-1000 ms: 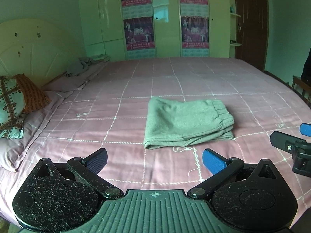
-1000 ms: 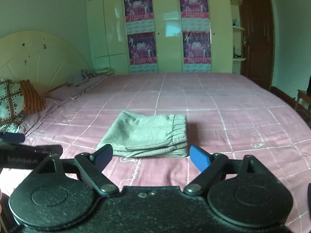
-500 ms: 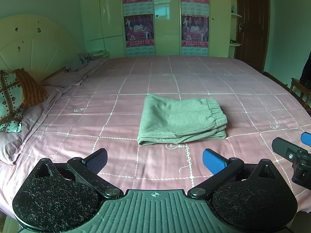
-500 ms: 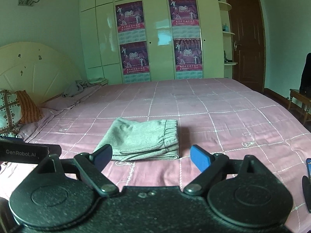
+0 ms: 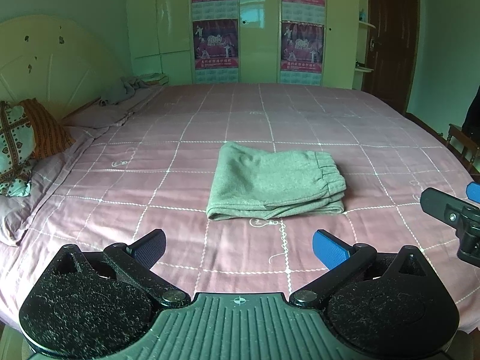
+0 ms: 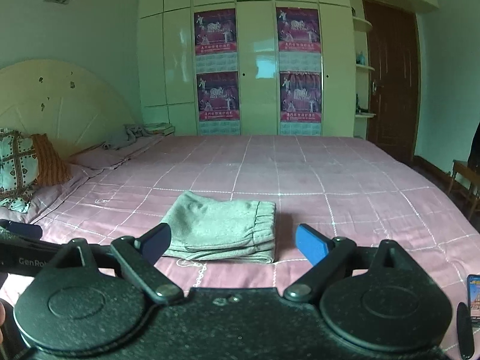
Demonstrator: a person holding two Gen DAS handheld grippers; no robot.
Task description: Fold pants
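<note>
Grey pants (image 5: 276,181) lay folded in a compact stack on the pink checked bedsheet (image 5: 300,120), waistband at right. Left gripper (image 5: 238,246) hung spread and empty, short of the stack. Right gripper (image 6: 232,244) empty too, jaws opening.

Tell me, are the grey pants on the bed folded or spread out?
Folded. The grey pants lie as a compact stack on the pink bedsheet, layered edges showing along the near side.

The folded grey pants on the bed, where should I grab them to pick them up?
Probably grip the folded grey pants at the thick stacked edge nearest the camera, coming in low from the near side. The layers end there, so one pinch catches them all. The gathered waistband lies on the right.
</note>
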